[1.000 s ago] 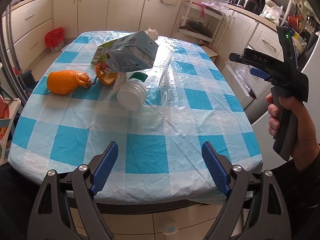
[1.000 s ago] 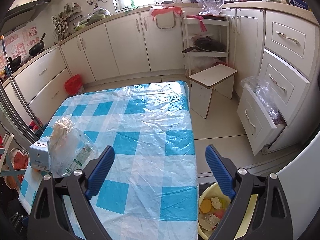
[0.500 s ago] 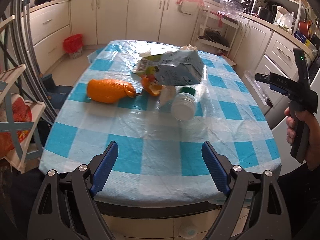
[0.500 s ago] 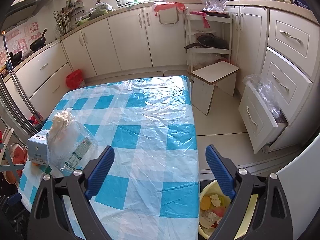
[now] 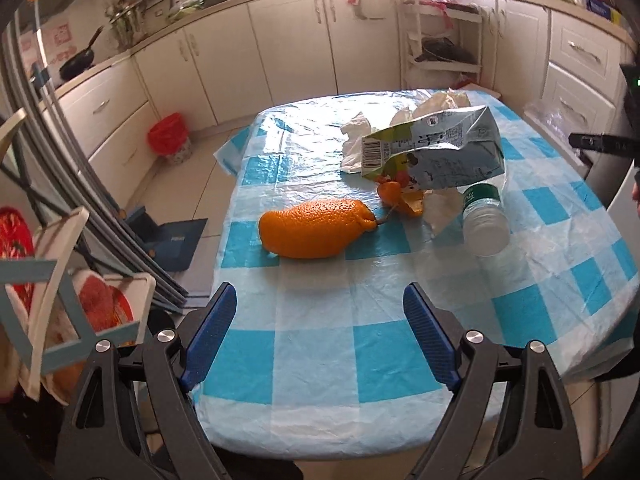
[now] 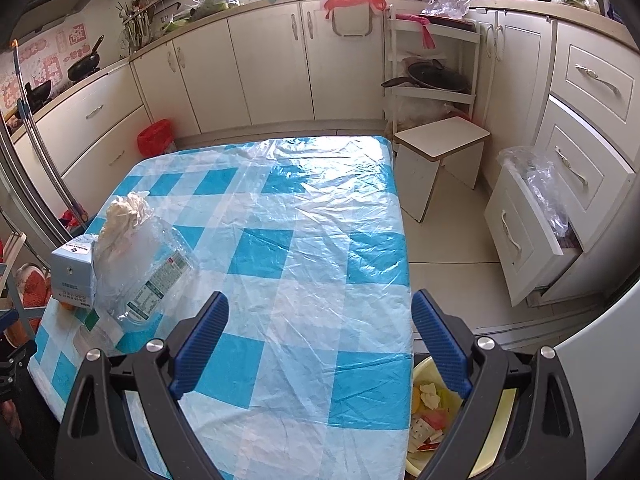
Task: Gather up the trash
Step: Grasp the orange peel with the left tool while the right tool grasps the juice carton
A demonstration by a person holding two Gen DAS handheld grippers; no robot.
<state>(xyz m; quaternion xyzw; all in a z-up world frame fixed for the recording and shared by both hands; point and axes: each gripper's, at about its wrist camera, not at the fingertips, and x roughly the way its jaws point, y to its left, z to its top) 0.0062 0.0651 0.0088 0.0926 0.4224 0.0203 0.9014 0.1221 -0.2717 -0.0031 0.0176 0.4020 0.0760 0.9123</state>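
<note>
**Left gripper swings toward the trash pile, nothing picked yet**

I compare the left wrist view with the one from a second ago: my left gripper (image 5: 320, 340) has moved sideways and rolled a little. Before, the pile was high and to the left in the view; now the orange peel (image 5: 316, 229) lies almost straight ahead of the fingers, a bit to their left. The jaws stand wide, as they stood before, and nothing is between them. They hang over the near edge of the table (image 5: 360, 420), with its blue-and-white checked plastic cover, well apart from the trash.

The trash is all in one group. Behind the big peel there are smaller peel scraps (image 5: 400, 200), a crushed carton (image 5: 436, 152) that lies over them, crumpled tissue (image 5: 356, 140) at the far side, and a crushed clear plastic bottle (image 5: 484, 220) with a green cap, lying to the right.

My right gripper (image 6: 320, 344) has hardly moved. Its jaws are also wide and empty, over the right part of the table. Below it, on the floor beside the table edge, I see a yellow basin (image 6: 496, 408) that already contains scraps; I think this is where the trash goes.

So the collecting is only at the start. I judge the large peel is the first target, because it is the nearest and is free from the other pieces.
</note>
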